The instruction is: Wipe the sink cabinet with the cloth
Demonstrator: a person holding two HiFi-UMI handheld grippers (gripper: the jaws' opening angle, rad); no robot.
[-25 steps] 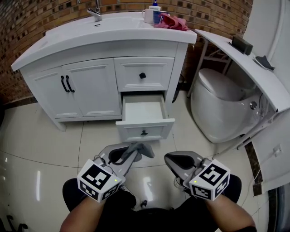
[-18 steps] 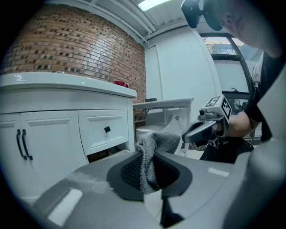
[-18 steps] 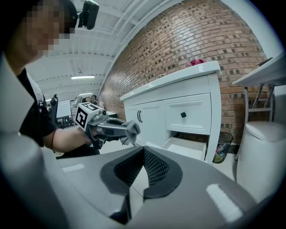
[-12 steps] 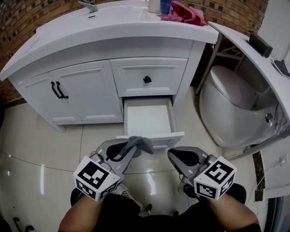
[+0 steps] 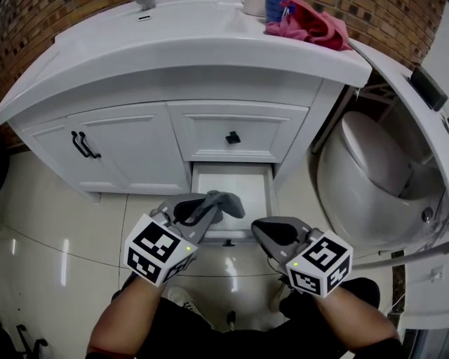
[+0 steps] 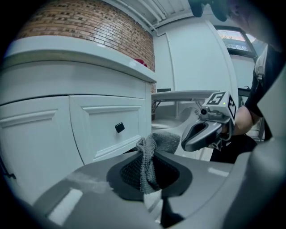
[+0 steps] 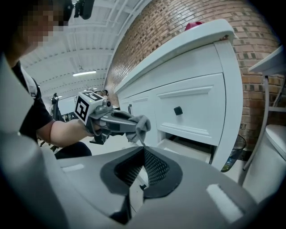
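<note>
Both grippers have come in closer to the sink cabinet (image 5: 140,151) since a second ago, and the cloth that hung over bare floor then now shows over the front of the open drawer (image 5: 235,184) in the head view

Jaws of my left gripper (image 5: 205,212) are clamped on the grey cloth (image 5: 222,203): in the left gripper view a twisted strip of it (image 6: 147,161) is pinched between the pads, and the loose end bunches up past the tips. My right gripper (image 5: 264,228) has its jaws together with nothing between them; in its own view the pads (image 7: 154,167) meet at the tips. It sits just to the right of the left one, apart from it, and the cloth does not touch it.

Beyond the tips is the lower drawer of the cabinet, pulled out, its inside white. Above it is the upper drawer (image 5: 235,133), pushed in, with a small black knob (image 5: 233,138). To the left are two doors (image 5: 119,151) with black handles (image 5: 78,144) side by side. Whether the cloth touches the open drawer I cannot tell.

Over all this runs the white counter (image 5: 175,49), and at its right end lies a crumpled pink cloth (image 5: 309,21). Right of the cabinet stands a white toilet (image 5: 372,168). Glossy pale floor tiles (image 5: 63,231) lie under my grippers
</note>
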